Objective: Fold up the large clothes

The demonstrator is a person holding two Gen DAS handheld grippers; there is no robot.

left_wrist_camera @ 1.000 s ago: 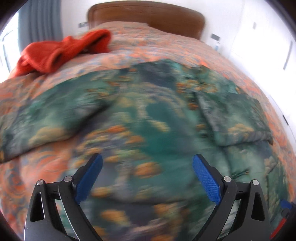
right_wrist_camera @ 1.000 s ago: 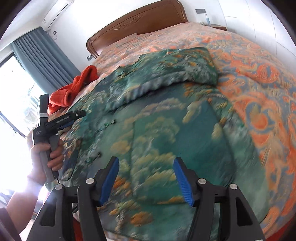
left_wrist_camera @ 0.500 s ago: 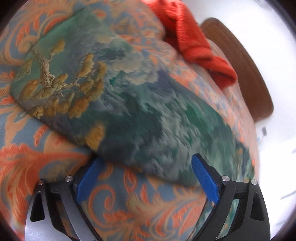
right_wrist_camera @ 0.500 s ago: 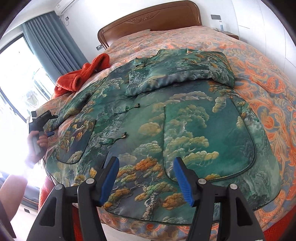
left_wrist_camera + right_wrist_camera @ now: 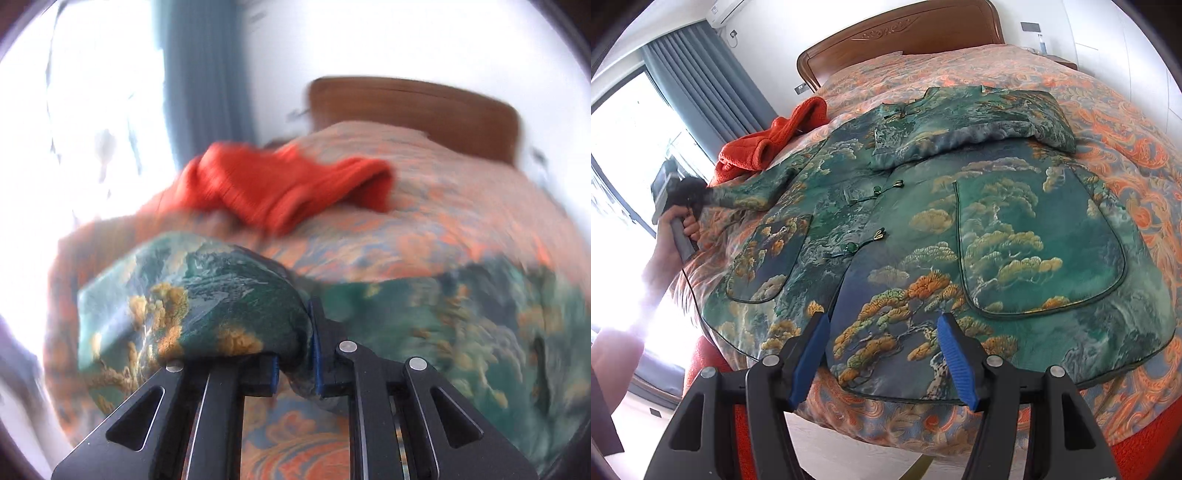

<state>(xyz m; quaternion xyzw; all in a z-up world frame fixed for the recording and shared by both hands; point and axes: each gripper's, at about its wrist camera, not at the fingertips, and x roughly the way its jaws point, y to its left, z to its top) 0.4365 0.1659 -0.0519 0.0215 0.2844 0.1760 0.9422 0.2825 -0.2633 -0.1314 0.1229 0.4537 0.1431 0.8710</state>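
A green jacket (image 5: 923, 229) printed with pines and clouds lies flat, front up, on the bed. Its far sleeve is folded across the chest. In the left wrist view my left gripper (image 5: 295, 354) has its jaws closing tight on the cuff of the near sleeve (image 5: 207, 295), which is pinched between the blue pads and bunched over the left finger. The right wrist view shows that left gripper (image 5: 690, 195) in a hand at the bed's left side, with the sleeve stretched to it. My right gripper (image 5: 882, 325) hovers open over the jacket's bottom hem, nothing between its fingers.
An orange-red knitted cloth (image 5: 288, 188) lies crumpled beyond the sleeve, also seen as the red cloth (image 5: 768, 136) near the window. The orange paisley bedspread (image 5: 1108, 110) covers the bed up to a wooden headboard (image 5: 897, 33). Blue curtains (image 5: 701, 74) hang left. Floor shows below the bed's near edge.
My left gripper went from open at the sleeve end to shut on the cuff and rose, swinging toward the headboard. The right gripper stayed open and barely moved.
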